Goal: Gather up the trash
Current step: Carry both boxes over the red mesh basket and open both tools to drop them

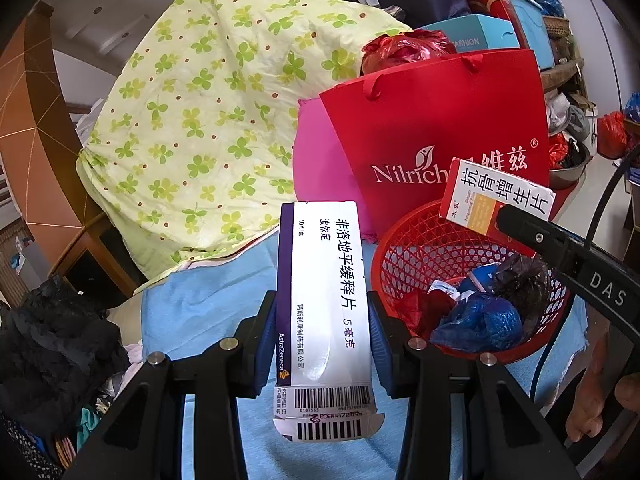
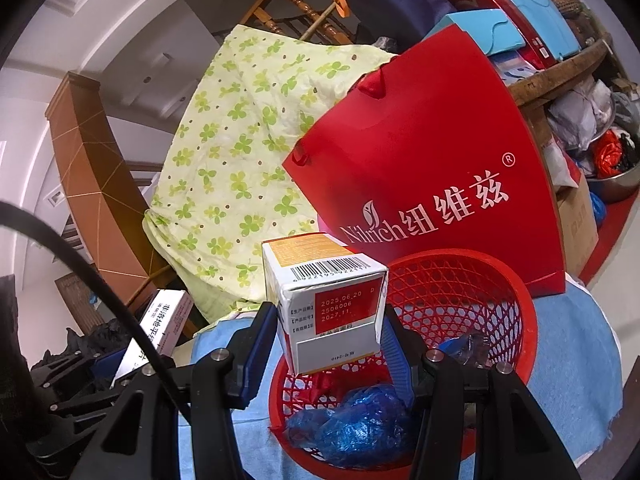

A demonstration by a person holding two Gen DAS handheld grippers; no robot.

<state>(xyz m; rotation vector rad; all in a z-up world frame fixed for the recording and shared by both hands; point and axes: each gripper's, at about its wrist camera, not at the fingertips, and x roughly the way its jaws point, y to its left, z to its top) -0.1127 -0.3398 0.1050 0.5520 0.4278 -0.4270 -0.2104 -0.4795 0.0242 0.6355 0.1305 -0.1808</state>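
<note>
Right wrist: right claw (image 2: 330, 330) holds orange-white box (image 2: 326, 300) above red basket (image 2: 516, 308).

Red paper bag (image 1: 436, 128) showing "Nilrich"; white medicine box (image 1: 326, 292) bearing "AstraZeneca"; orange-white box (image 2: 332, 304) displaying "2025.06.20", "2506006"; blue carton (image 1: 476, 36) reading "FASHION".

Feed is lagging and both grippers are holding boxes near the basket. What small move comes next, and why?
Probably open the right gripper: its white and orange cardboard medicine box already hangs over the red plastic mesh basket, above the crumpled blue plastic bag. The left gripper holds the long white and purple medicine box beside the basket, not yet over it.
</note>
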